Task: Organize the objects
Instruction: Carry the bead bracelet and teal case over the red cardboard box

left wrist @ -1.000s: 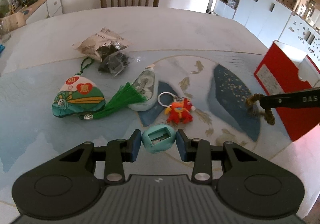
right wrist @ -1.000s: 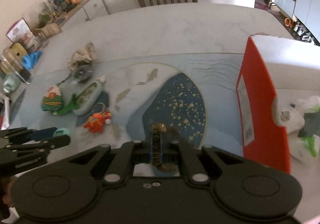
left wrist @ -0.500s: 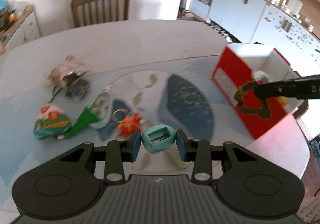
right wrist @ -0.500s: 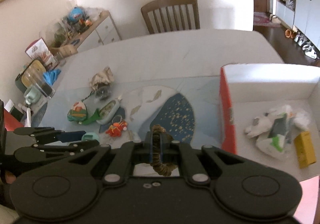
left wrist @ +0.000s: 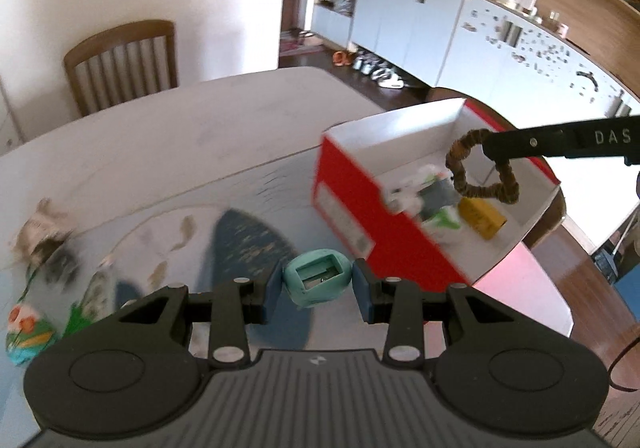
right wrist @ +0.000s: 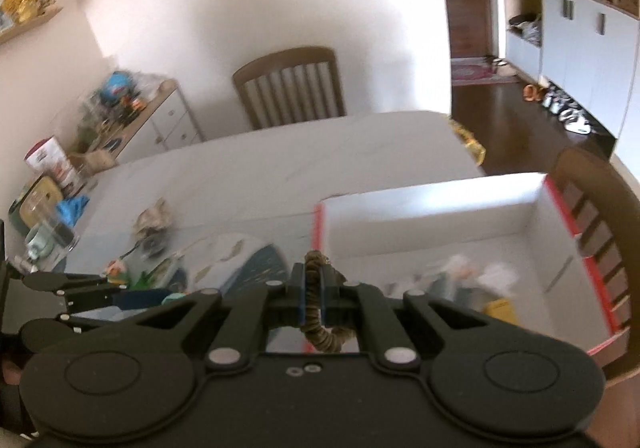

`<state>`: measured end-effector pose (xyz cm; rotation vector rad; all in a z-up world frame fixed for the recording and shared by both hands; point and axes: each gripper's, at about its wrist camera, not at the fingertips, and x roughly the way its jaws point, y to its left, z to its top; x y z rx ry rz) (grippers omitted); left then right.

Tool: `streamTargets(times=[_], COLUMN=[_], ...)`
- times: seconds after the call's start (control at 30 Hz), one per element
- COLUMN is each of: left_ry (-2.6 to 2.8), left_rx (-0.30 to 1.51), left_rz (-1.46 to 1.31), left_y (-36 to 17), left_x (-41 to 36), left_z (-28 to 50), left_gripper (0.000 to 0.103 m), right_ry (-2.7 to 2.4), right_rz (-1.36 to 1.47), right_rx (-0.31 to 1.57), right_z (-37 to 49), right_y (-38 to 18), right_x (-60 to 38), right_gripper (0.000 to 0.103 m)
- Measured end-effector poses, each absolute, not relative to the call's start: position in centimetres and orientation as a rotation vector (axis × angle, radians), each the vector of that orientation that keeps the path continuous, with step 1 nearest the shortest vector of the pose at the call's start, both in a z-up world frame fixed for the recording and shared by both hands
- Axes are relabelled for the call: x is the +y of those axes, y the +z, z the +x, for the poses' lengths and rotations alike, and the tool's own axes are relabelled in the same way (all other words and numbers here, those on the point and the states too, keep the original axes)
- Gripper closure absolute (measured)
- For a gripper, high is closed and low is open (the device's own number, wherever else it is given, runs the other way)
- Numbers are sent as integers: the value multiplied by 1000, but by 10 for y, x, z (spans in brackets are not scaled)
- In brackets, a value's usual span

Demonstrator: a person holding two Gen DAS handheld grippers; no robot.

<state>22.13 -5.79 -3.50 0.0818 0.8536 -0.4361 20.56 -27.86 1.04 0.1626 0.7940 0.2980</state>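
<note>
White tabletop (left wrist: 180,135) now sits lower than a second ago; left gripper (left wrist: 318,290) still clamps the teal sharpener (left wrist: 318,282) beside the red cardboard box (left wrist: 360,207); right gripper (right wrist: 314,298), shut on the brown twisted loop (left wrist: 480,171), has reached over it.

The red box (left wrist: 352,203) stands open-topped at right of centre in the left wrist view, so a gripper can pass in from above; its tall red wall blocks any low approach from the table side. Its floor is partly taken: white wrappers (left wrist: 416,195) and a yellow block (left wrist: 482,216) lie toward the near end, while the far end by the white back wall is bare. Above the box, the right gripper (left wrist: 486,149) with its brown loop (left wrist: 480,175) fills the upper right. The table (left wrist: 180,135) at upper centre is bare up to the chair (left wrist: 122,65). Blurred clutter (left wrist: 48,244) crowds the left edge.
</note>
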Motion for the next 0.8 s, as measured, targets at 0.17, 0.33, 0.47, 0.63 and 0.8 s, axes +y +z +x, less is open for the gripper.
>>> streamTargets(times=[0.17, 0.33, 0.47, 0.63, 0.8], left_ry=[-478, -513, -534, -556, -531], left_rx=[843, 853, 860, 879, 913], left_rz=[119, 155, 185, 248, 262], left_y=[-31, -35, -41, -52, -65], left_x=[-99, -141, -173, -211, -233], left_z=[231, 240, 247, 257, 273], left_gripper=[66, 66, 66, 66, 66], right_ry=[246, 208, 184, 161, 161], right_rz=[180, 186, 185, 197, 182], right_rx=[798, 822, 850, 881, 912], right_z=[214, 222, 228, 236, 242], right_y=[2, -12, -27, -45, -63], right_x=[-320, -358, -379, -405, -416], right_gripper=[98, 98, 98, 98, 98])
